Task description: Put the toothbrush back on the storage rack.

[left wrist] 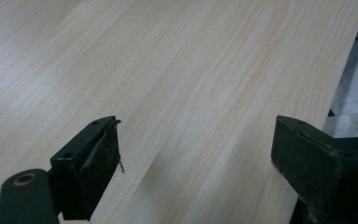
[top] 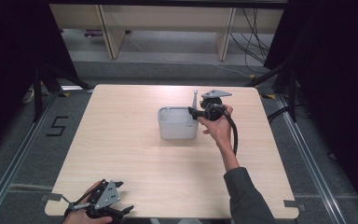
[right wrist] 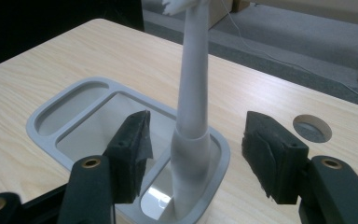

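Pale wood-grain table (top: 135, 158) carries the setup; a round cable hole (right wrist: 312, 128) sits in its top, seen past the right tool's jaw in the right gripper view.

Grey holder (top: 177, 123): box-shaped, open on top, standing near the middle of the table towards the far right. The right gripper view shows its interior split into compartments: a narrow slot along one side, a larger well beside it, and a smaller well at the near end.

White toothbrush (right wrist: 193, 116): stands handle-down in the near-end well, nearly upright, leaning slightly; bristle head is cut off at the top of the right gripper view. In the high view it rises above the holder's right rim.

Right tool (right wrist: 196, 154): held level at the holder's right side. Jaws stand apart on either side of the toothbrush handle, pads clear of it, no contact visible.

Left tool (left wrist: 196, 154): at the near left corner of the table, jaws wide, nothing but bare tabletop between them.
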Motion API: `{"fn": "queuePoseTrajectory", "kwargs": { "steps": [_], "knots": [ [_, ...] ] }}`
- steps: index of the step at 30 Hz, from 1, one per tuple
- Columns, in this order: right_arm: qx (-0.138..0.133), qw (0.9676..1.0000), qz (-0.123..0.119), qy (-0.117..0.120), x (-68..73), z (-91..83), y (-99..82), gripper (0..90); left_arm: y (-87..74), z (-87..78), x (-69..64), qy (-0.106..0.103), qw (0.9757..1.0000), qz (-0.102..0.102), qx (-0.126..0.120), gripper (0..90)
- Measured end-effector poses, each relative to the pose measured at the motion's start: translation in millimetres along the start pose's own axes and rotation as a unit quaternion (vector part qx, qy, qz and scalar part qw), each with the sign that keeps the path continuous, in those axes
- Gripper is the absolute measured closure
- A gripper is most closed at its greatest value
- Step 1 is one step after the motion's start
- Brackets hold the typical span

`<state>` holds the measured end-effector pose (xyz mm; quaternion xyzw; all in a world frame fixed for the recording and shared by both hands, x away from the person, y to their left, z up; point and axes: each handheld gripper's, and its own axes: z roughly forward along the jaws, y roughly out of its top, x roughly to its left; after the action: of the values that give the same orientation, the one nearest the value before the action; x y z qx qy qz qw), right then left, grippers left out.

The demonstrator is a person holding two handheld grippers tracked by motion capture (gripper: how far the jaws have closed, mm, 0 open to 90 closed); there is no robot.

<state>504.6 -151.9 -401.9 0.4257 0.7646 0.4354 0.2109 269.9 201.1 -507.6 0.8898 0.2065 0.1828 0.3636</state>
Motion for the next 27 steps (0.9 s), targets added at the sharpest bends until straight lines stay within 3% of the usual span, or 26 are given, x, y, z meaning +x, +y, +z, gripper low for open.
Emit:
{"fn": "queuePoseTrajectory", "kwargs": {
  "steps": [2,4,8,9,10,12,13,20,22,23,25,27],
  "knots": [
    [-0.009,0.9999,-0.014,-0.001,-2.9,-1.4,0.0,41.3,0.0,0.0,0.0,0.0,1.0,0.0,0.001,14.8],
    [-0.011,0.9999,-0.002,0.0,-1.7,-3.7,-0.4,41.2,0.7,-1.3,1.3,0.001,0.9999,0.007,0.012,14.8],
    [-0.012,0.9998,-0.016,0.001,-3.2,-8.2,0.3,40.7,0.2,-0.5,0.1,0.005,1.0,-0.001,0.008,14.8],
    [-0.012,0.9999,-0.004,0.001,-1.4,-8.9,0.1,40.5,0.1,-0.5,0.2,0.006,0.9999,-0.001,0.009,14.8],
    [-0.013,0.9997,-0.019,0.0,-2.7,-10.3,0.7,40.2,0.2,-0.6,0.1,0.005,1.0,-0.001,0.008,14.8],
    [-0.012,0.9999,-0.004,0.008,0.2,-11.0,0.6,40.0,0.1,-0.4,0.3,-0.001,1.0,-0.001,0.006,14.8],
    [-0.018,0.9996,-0.021,0.003,-0.8,-11.4,0.7,39.9,0.2,-0.7,0.3,0.001,1.0,-0.001,0.008,14.8],
    [-0.014,0.9998,-0.011,0.01,3.8,-16.9,-0.5,37.2,0.4,-1.4,0.9,0.004,0.9999,0.003,0.012,14.8],
    [-0.022,0.9994,-0.025,0.01,3.2,-18.2,-2.2,36.8,0.2,-0.7,0.0,0.004,1.0,-0.001,0.007,14.8],
    [-0.015,0.9997,-0.013,0.01,5.1,-21.0,-3.1,36.6,0.2,-0.7,0.1,0.005,1.0,-0.001,0.008,14.8],
    [-0.025,0.9994,-0.022,0.008,4.6,-22.2,-5.3,36.4,0.4,-1.3,1.1,0.008,0.9998,0.006,0.015,14.8],
    [-0.022,0.9995,-0.024,0.006,3.6,-26.3,-6.7,35.9,0.1,-0.5,0.3,-0.001,1.0,-0.001,0.007,14.8]
  ]
}}
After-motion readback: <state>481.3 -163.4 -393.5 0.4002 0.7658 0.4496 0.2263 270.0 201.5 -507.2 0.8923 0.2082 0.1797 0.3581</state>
